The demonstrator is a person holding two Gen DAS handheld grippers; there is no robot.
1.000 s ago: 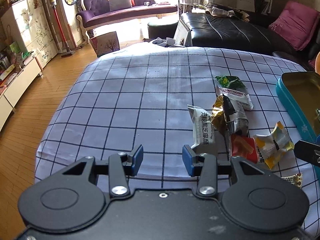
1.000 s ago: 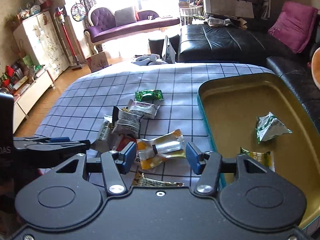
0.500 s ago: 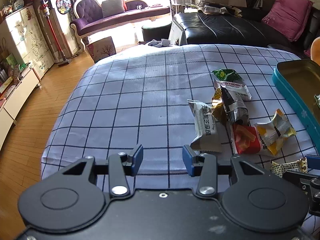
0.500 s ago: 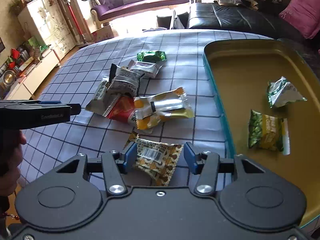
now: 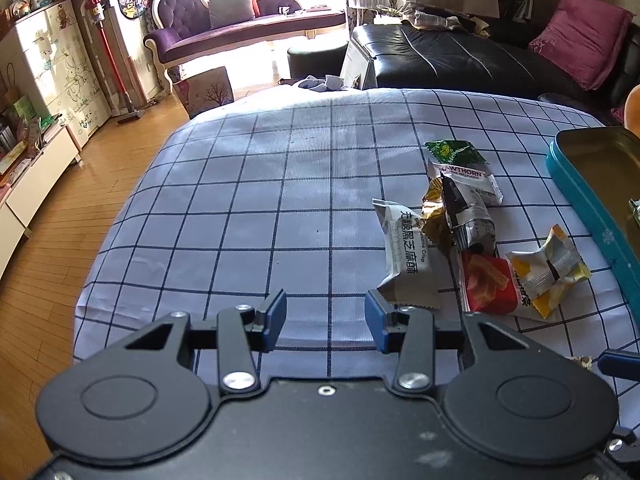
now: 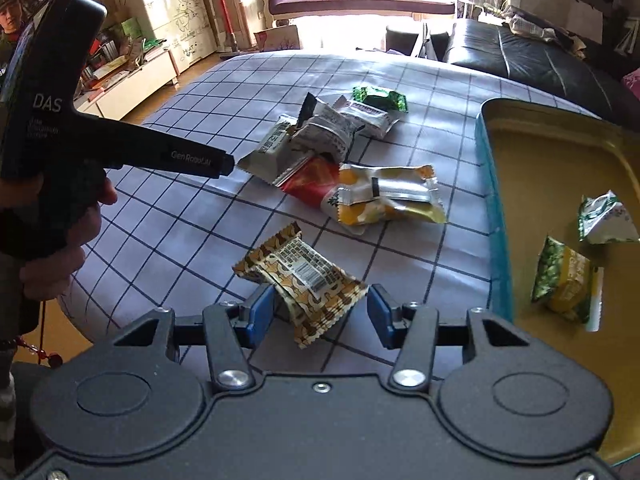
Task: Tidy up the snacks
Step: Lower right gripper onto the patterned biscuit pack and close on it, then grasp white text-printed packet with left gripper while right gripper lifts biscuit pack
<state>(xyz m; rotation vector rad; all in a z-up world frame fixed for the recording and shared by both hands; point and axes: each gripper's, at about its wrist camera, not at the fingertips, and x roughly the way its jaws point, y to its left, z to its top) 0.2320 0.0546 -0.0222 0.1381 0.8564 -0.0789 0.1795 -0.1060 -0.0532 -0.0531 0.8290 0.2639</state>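
Several snack packets lie in a loose pile (image 5: 460, 224) on the checked tablecloth; the pile also shows in the right wrist view (image 6: 336, 140). A brown patterned packet (image 6: 304, 276) lies apart from the pile, its near end between the open jaws of my right gripper (image 6: 318, 314). The teal tin (image 6: 494, 200) with a gold inside holds a green-and-white packet (image 6: 606, 220) and a green-and-yellow packet (image 6: 564, 280). My left gripper (image 5: 326, 320) is open and empty, left of the pile, near a grey packet (image 5: 404, 256).
The table's near and left edges drop to a wooden floor (image 5: 60, 240). A black sofa (image 5: 460, 60) stands behind the table. The left gripper's body (image 6: 120, 152) and the hand holding it fill the left of the right wrist view.
My right gripper has moved down and forward onto the brown patterned packet, which now lies between its jaws. The left gripper has shifted slightly back and left. Both stay open.
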